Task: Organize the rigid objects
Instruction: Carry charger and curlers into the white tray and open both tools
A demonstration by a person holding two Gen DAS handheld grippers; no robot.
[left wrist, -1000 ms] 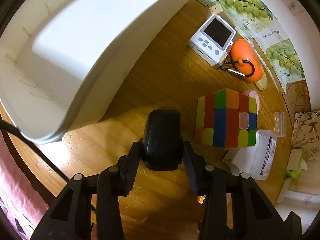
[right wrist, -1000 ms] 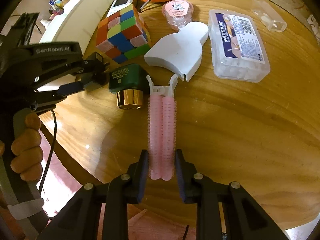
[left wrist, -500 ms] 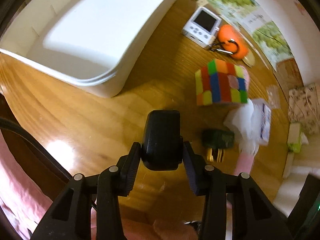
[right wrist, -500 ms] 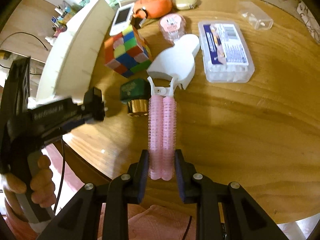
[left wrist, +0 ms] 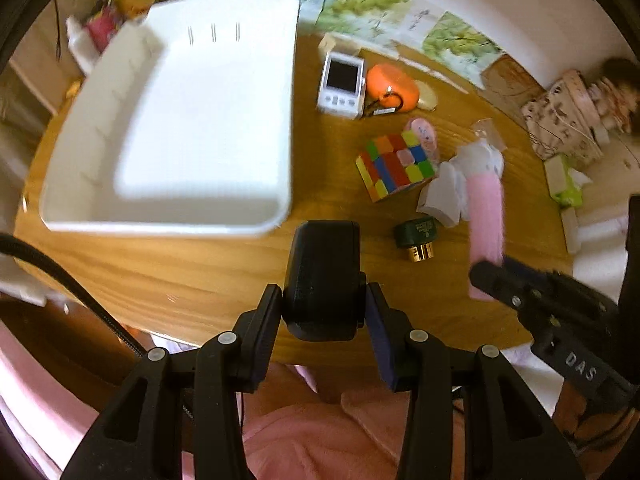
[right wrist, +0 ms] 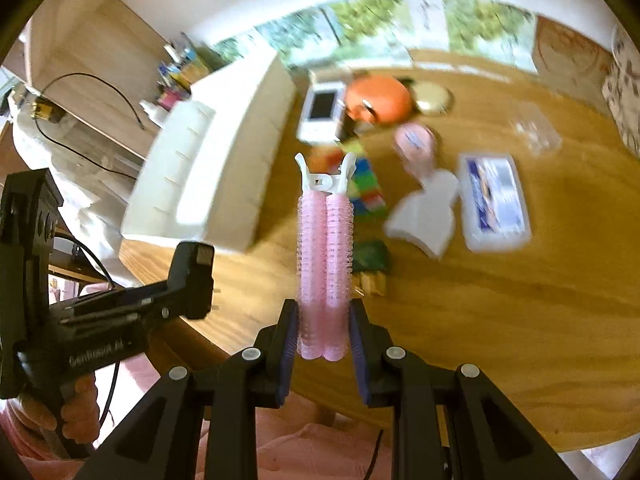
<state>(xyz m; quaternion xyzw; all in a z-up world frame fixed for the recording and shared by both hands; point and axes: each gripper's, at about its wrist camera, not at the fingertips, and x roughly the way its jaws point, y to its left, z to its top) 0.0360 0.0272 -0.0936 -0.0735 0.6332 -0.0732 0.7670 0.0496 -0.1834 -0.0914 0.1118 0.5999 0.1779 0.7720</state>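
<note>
A black rounded plastic block (left wrist: 322, 280) is clamped between the fingers of the left gripper (left wrist: 323, 312), which is held above the near edge of the round wooden table (left wrist: 200, 276). A pink double-roller hair clip with a white plastic hinge (right wrist: 325, 256) is pinched at its lower end by the right gripper (right wrist: 325, 344), and the clip is pointed away from the camera, lifted clear of the table.

A large white rectangular plastic tray (left wrist: 180, 128) is used here as the landmark; it is seen lying on the left part of the table. To the right of its far corner a white handheld device with a dark screen (left wrist: 342, 82) is found, and just beside that an orange oval pouch with a black ring (left wrist: 392, 88). To the right of the tray's near half a multicoloured puzzle cube (left wrist: 396, 166) is placed. Nearer than the cube, right of the tray's near corner, a dark green bottle with a gold cap (left wrist: 416, 238) is laid on its side. A white curved plastic piece (right wrist: 424, 216) is seen further right of the tray, beyond the cube, with a clear rectangular box bearing a blue label (right wrist: 494, 202) just beside it. In the right wrist view the background is blurred.
</note>
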